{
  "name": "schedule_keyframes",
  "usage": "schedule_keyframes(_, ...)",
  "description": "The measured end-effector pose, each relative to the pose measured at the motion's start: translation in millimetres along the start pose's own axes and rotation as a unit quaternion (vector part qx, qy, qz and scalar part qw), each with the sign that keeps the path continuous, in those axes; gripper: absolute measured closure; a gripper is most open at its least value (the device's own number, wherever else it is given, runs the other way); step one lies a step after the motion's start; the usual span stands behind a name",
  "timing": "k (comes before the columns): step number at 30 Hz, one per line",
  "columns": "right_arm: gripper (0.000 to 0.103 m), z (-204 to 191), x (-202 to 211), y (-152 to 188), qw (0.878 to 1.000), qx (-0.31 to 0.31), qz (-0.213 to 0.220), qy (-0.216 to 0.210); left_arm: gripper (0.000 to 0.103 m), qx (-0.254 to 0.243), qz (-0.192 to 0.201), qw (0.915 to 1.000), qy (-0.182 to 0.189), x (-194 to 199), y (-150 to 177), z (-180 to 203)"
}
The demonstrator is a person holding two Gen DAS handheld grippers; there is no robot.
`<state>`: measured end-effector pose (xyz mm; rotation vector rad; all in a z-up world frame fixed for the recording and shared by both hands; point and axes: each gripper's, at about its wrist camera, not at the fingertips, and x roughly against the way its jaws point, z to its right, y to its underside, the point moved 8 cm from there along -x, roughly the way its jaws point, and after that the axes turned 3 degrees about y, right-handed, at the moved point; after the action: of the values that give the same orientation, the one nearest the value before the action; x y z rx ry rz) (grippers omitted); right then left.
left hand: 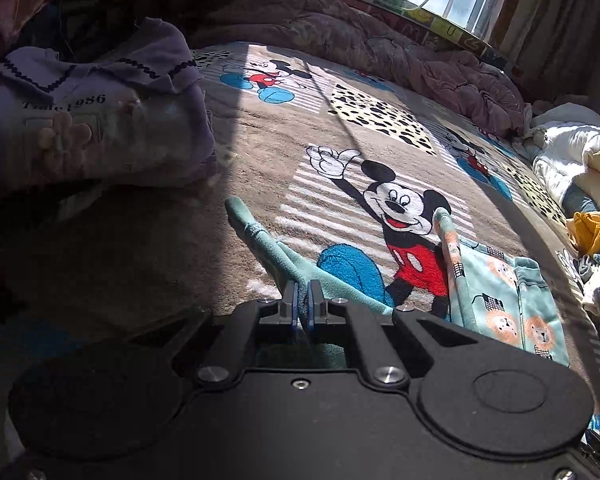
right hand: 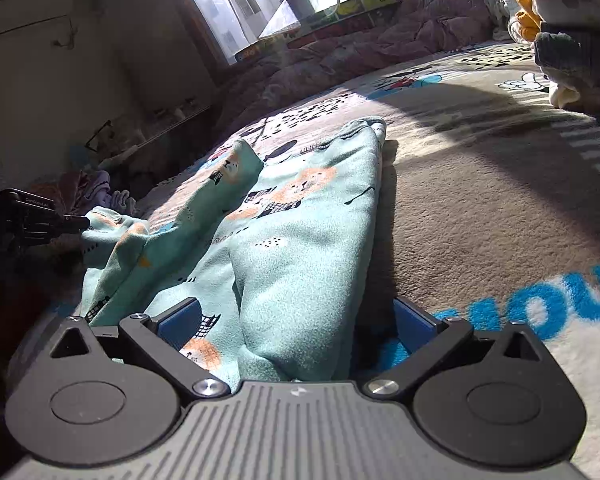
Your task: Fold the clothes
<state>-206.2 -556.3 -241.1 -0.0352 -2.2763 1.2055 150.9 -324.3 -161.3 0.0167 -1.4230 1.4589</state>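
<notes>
A small teal garment (right hand: pixel 300 232) with orange lion prints lies on a Mickey Mouse blanket (right hand: pixel 480 208). It also shows in the left wrist view (left hand: pixel 500 304), with one teal sleeve (left hand: pixel 260 236) stretched away from my left gripper (left hand: pixel 303 292), which is shut on the sleeve's near end. My right gripper (right hand: pixel 296 320) is open, its blue pads standing on either side of a bunched fold of the garment. The left gripper (right hand: pixel 72 222) shows at the left edge of the right wrist view, touching the garment's far corner.
A folded lilac top (left hand: pixel 100 112) printed "1986" sits at the left. A purple quilt (left hand: pixel 380 44) lies along the window. A heap of white, yellow and grey clothes (left hand: pixel 580 200) sits at the right, also in the right wrist view (right hand: pixel 572 20).
</notes>
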Motion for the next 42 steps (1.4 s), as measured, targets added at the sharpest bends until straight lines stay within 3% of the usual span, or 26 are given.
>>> schedule_keyframes(9, 0.003, -0.2, -0.2, -0.4, 1.0, -0.001, 0.0, -0.001, 0.1, 0.061, 0.021, 0.9979, -0.007, 23.0, 29.6, -50.4)
schedule_keyframes(11, 0.003, -0.5, -0.5, -0.5, 1.0, 0.0, -0.001, 0.0, 0.096, 0.079, -0.009, 0.9965, -0.025, 8.6, 44.2, -68.4)
schedule_keyframes(13, 0.002, -1.2, -0.7, -0.7, 1.0, 0.002, -0.003, 0.003, 0.088, 0.129, -0.046, 0.9902, -0.03, -3.0, 60.0, -89.9)
schedule_keyframes(15, 0.002, -2.8, -0.6, -1.0, 1.0, 0.006, -0.007, 0.009, 0.08, 0.177, -0.029, 0.9839, 0.003, 4.4, 59.7, -100.1)
schedule_keyframes(17, 0.003, -4.9, 1.1, -2.5, 1.0, 0.013, -0.014, 0.025, 0.059, 0.194, -0.017, 0.9806, 0.018, 10.6, 56.3, -106.5)
schedule_keyframes(20, 0.005, -12.7, 26.3, -11.8, 0.995, 0.039, 0.023, 0.089, 0.056, 0.211, -0.008, 0.9769, 0.032, 12.5, 51.5, -113.7)
schedule_keyframes(22, 0.005, -29.4, 47.6, -19.2, 0.986, 0.088, 0.068, 0.122, 0.056, 0.219, -0.004, 0.9752, 0.033, 11.3, 48.9, -116.9)
schedule_keyframes(25, 0.005, -78.6, 54.7, -21.4, 0.977, 0.171, 0.086, 0.096, 0.056, 0.224, 0.0, 0.9741, 0.029, 7.7, 45.8, -119.0)
schedule_keyframes(28, 0.014, -133.3, 39.2, -9.3, 0.963, 0.261, 0.056, 0.041, 0.057, 0.221, 0.002, 0.9752, 0.019, 2.6, 41.7, -121.0)
schedule_keyframes(31, 0.031, -190.6, 10.4, 15.1, 0.939, 0.344, 0.006, -0.014, 0.059, 0.233, 0.003, 0.9723, 0.013, -4.7, 37.2, -125.5)
schedule_keyframes(33, 0.031, -219.8, -10.7, 28.3, 0.924, 0.38, -0.013, -0.029, 0.061, 0.235, 0.005, 0.9721, 0.008, -9.0, 34.2, -125.4)
schedule_keyframes(36, 0.031, -239.9, -44.5, 34.0, 0.918, 0.395, -0.032, -0.024, 0.079, 0.222, 0.001, 0.975, -0.005, -15.3, 31.4, -124.9)
schedule_keyframes(37, 0.032, -241.1, -54.9, 34.4, 0.919, 0.392, -0.04, -0.022, 0.094, 0.216, 0.004, 0.9764, -0.005, -14.5, 30.3, -126.2)
schedule_keyframes(38, 0.032, -242.2, -62.8, 39.0, 0.918, 0.391, -0.055, -0.028, 0.098, 0.21, 0.006, 0.9777, -0.006, -13.8, 29.2, -127.6)
schedule_keyframes(40, 0.031, -245.4, -75.4, 53.5, 0.912, 0.396, -0.095, -0.048, 0.1, 0.2, 0.023, 0.9794, -0.003, -6.1, 23.8, -130.9)
schedule_keyframes(42, 0.031, -252.7, -71.0, 70.6, 0.897, 0.418, -0.12, -0.076, 0.1, 0.203, 0.044, 0.9782, 0.008, 1.1, 20.2, -136.8)
